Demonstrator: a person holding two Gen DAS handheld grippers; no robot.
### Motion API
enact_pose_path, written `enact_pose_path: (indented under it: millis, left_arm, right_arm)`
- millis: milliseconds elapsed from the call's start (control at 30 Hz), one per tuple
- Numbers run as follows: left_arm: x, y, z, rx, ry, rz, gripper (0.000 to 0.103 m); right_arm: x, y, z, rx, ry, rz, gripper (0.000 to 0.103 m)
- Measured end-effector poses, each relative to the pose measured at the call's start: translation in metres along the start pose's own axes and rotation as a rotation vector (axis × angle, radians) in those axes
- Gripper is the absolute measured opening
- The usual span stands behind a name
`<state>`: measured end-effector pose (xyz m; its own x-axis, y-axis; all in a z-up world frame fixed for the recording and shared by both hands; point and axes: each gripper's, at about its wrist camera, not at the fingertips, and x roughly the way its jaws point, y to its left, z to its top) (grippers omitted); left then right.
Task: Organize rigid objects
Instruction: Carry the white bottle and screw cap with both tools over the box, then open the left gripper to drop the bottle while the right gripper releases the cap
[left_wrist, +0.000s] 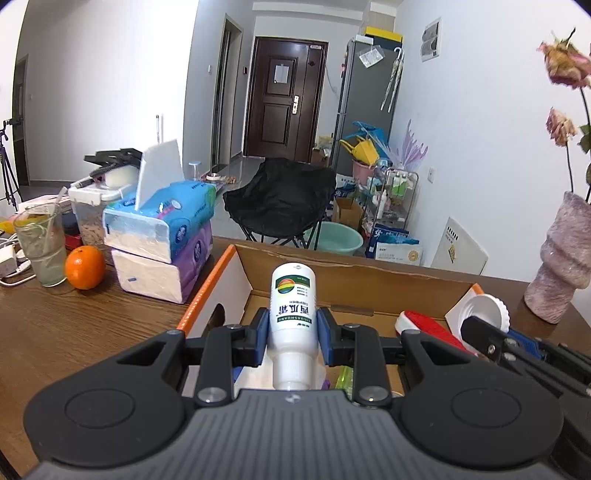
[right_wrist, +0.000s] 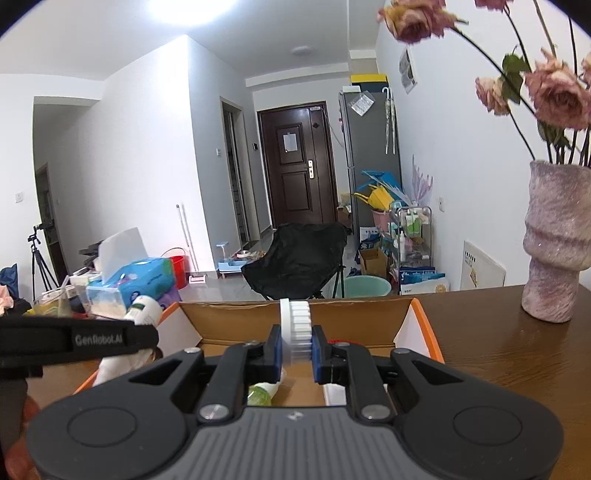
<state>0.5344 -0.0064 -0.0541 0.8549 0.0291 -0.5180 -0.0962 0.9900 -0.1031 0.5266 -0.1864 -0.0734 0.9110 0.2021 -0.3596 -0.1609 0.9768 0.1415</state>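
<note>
My left gripper (left_wrist: 293, 330) is shut on a white bottle (left_wrist: 293, 291) with a colourful label, cap end toward the camera, above an open cardboard box (left_wrist: 332, 264) with orange edges. My right gripper (right_wrist: 297, 345) is shut on a white ridged round lid (right_wrist: 297, 319), held edge-on over the same box (right_wrist: 258, 319). In the left wrist view the right gripper (left_wrist: 476, 326) and its lid (left_wrist: 485, 308) are at the box's right end. In the right wrist view the left gripper (right_wrist: 146, 332) and bottle (right_wrist: 146, 308) are at the left. Inside the box lie a red brush-like item (left_wrist: 424, 326) and a green bottle (right_wrist: 262, 393).
The box rests on a wooden table (left_wrist: 74, 332). Stacked tissue packs (left_wrist: 166, 229), an orange (left_wrist: 85, 267) and a glass (left_wrist: 40, 243) stand left of the box. A pinkish vase (right_wrist: 554, 243) with dried roses stands to its right. A black folding chair (left_wrist: 280, 199) is beyond the table.
</note>
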Motion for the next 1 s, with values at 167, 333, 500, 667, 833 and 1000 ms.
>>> enact_pose_path:
  millis: [167, 333, 500, 667, 833, 1000]
  left_arm:
    - [0.019, -0.006, -0.002, 0.027, 0.024, -0.007, 0.028]
    - [0.029, -0.007, -0.007, 0.044, 0.04, -0.01, 0.028]
    - [0.033, -0.006, -0.01, 0.04, 0.058, -0.013, 0.057]
    - [0.024, -0.003, -0.009, 0.041, 0.015, 0.005, 0.09]
    - [0.019, -0.004, -0.007, 0.039, 0.005, 0.017, 0.103]
    - [0.018, -0.003, -0.005, 0.027, 0.024, 0.024, 0.103]
  right_arm:
    - [0.023, -0.007, -0.002, 0.024, 0.033, 0.012, 0.015]
    - [0.03, -0.011, -0.008, 0.018, 0.052, 0.026, 0.015]
    - [0.036, -0.009, -0.017, -0.022, 0.097, -0.029, 0.039]
    - [0.027, -0.004, -0.02, -0.066, 0.053, -0.115, 0.097]
    - [0.022, -0.009, -0.016, -0.041, 0.044, -0.129, 0.103]
    - [0.02, -0.013, -0.014, -0.023, 0.059, -0.115, 0.103]
